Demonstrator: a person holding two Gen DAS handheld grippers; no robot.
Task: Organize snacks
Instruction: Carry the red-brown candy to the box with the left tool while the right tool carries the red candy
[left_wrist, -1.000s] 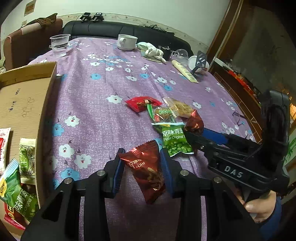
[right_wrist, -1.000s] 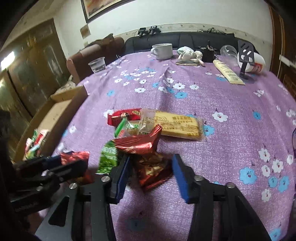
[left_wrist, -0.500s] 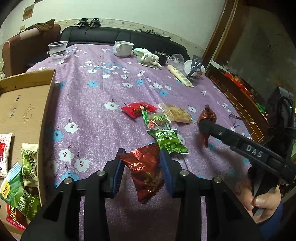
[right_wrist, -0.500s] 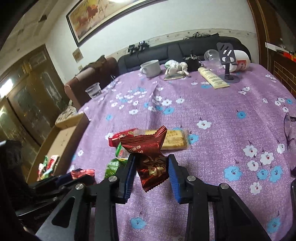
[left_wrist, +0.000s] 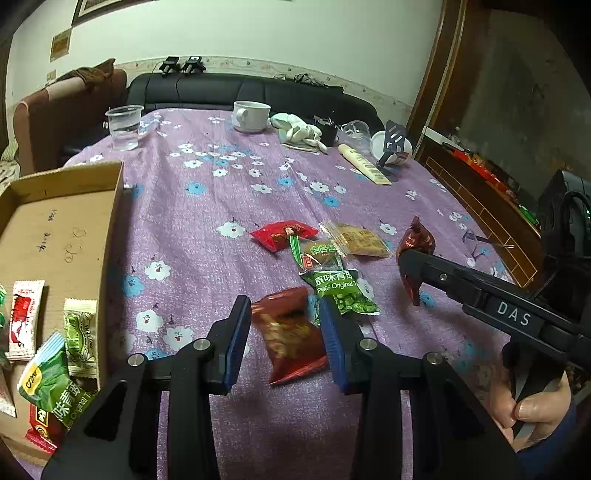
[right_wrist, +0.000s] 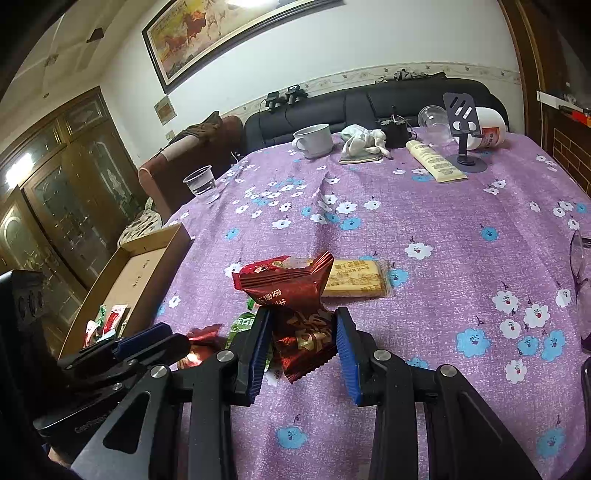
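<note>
I have a snack clamped in each claw. My right claw (right_wrist: 301, 341) has just been closing, and its pads now pinch a dark red foil packet (right_wrist: 295, 314) by its lower half, so the top flares out above the pads and the whole thing hangs clear of the desk (right_wrist: 443, 236). My left claw (left_wrist: 286, 328) grips a second dark red packet (left_wrist: 291, 332) across its width, also lifted off the purple flowered cloth.

The cardboard box (left_wrist: 74, 229) where the sorted snacks go sits at the left edge of the desk, with several packets already lying in it. A red packet (left_wrist: 282, 233), a green pea packet (left_wrist: 338, 290) and a clear-wrapped biscuit (left_wrist: 360, 240) are on the cloth in the middle, not yet collected.

What worries me most is the foil: it is slick and puffy, and my right grip sits low, so a quick swing towards the box could let it twist or slide out. My two claws are near each other, and both must travel left, so they could knock together on the way. The box wall stands up high; if I come in too low, a dangling packet may catch on it.
</note>
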